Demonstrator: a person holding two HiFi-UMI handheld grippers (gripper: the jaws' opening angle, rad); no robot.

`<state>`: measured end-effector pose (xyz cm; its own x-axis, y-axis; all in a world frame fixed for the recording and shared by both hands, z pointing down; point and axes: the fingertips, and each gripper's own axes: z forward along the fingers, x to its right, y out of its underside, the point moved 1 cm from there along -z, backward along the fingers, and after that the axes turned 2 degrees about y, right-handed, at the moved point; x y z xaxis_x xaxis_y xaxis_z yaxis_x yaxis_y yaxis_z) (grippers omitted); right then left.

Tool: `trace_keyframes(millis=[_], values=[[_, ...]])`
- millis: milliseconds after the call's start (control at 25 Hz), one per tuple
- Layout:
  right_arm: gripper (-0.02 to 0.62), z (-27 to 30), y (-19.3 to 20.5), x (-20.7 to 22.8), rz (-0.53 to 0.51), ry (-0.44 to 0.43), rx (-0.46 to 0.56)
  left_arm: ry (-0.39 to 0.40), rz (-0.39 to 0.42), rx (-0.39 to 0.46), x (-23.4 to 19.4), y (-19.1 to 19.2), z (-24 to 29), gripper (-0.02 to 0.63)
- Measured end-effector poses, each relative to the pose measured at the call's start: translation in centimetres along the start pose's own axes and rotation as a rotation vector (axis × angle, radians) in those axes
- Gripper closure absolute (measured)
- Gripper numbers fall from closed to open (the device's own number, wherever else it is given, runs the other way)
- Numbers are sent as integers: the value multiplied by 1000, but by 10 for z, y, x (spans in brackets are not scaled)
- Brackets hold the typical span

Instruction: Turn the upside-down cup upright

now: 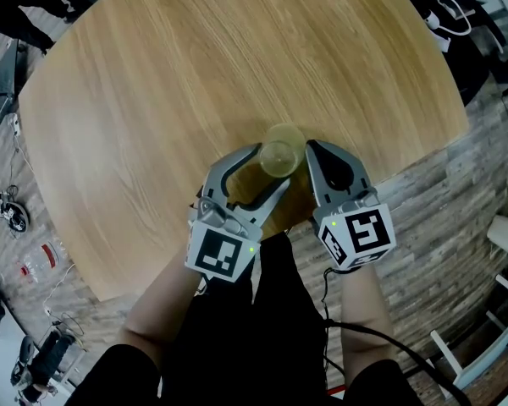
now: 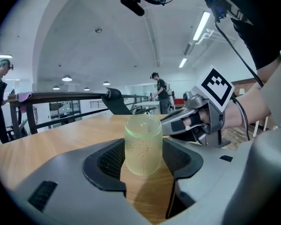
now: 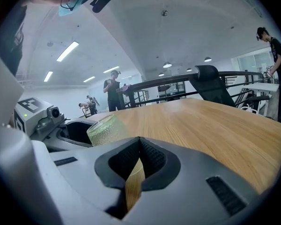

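A pale yellow-green translucent cup [image 1: 280, 158] stands near the front edge of the round wooden table [image 1: 195, 66]. I cannot tell which of its ends is up. My left gripper [image 1: 273, 166] has its jaws spread wide around it. In the left gripper view the cup [image 2: 143, 144] fills the space between the pads, and no gap shows on either side. My right gripper [image 1: 311, 147] lies just right of the cup, shut and empty. In the right gripper view its pads [image 3: 150, 159] meet with only table showing past them, and the cup [image 3: 105, 130] is to their left.
The table's front edge [image 1: 262, 231] runs under both hands, with plank floor [image 1: 440, 218] beyond it. A black chair back [image 2: 114, 100] rises past the far side. A white chair [image 1: 504, 227] stands at the right. People stand far off in both gripper views.
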<state>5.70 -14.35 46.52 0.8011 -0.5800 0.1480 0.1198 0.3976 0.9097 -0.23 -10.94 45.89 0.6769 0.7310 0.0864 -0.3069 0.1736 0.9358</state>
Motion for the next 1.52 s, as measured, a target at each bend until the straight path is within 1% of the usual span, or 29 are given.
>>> trace_keyframes(millis=[160, 360, 440, 680, 880, 960, 1040, 1080, 1160, 1240, 1280, 1360, 1520], values=[[581, 5, 8, 4, 31, 8, -20, -1, -25, -21, -2, 6, 6, 347], [581, 9, 19, -2, 49, 14, -33, 9, -42, -12, -2, 13, 4, 347], [581, 9, 20, 3, 53, 14, -35, 13, -44, -12, -2, 13, 8, 347], [581, 6, 15, 10, 71, 42, -16, 8, -36, 8, -2, 12, 4, 347], [581, -10, -1, 14, 61, 72, -1, -15, -58, 55, -9, -4, -10, 347], [581, -18, -14, 9, 45, 74, 18, -27, -37, 81, -12, -17, -18, 355], [581, -29, -32, 1, 30, 73, 40, -52, -19, 105, -14, -35, -28, 421], [581, -37, -42, -4, 25, 74, 53, -67, -16, 120, -14, -46, -34, 465], [581, -53, -64, -14, 18, 81, 88, -105, -44, 164, -15, -71, -46, 525], [581, -71, -91, -26, -4, 88, 142, -142, -107, 221, -15, -99, -58, 590], [581, -82, -105, -33, -21, 93, 171, -153, -123, 243, -12, -112, -64, 597], [581, -107, -129, -47, -45, 107, 224, -164, -147, 263, -2, -135, -77, 598], [581, -151, -163, -82, -53, 120, 291, -203, -224, 255, 15, -166, -112, 598]])
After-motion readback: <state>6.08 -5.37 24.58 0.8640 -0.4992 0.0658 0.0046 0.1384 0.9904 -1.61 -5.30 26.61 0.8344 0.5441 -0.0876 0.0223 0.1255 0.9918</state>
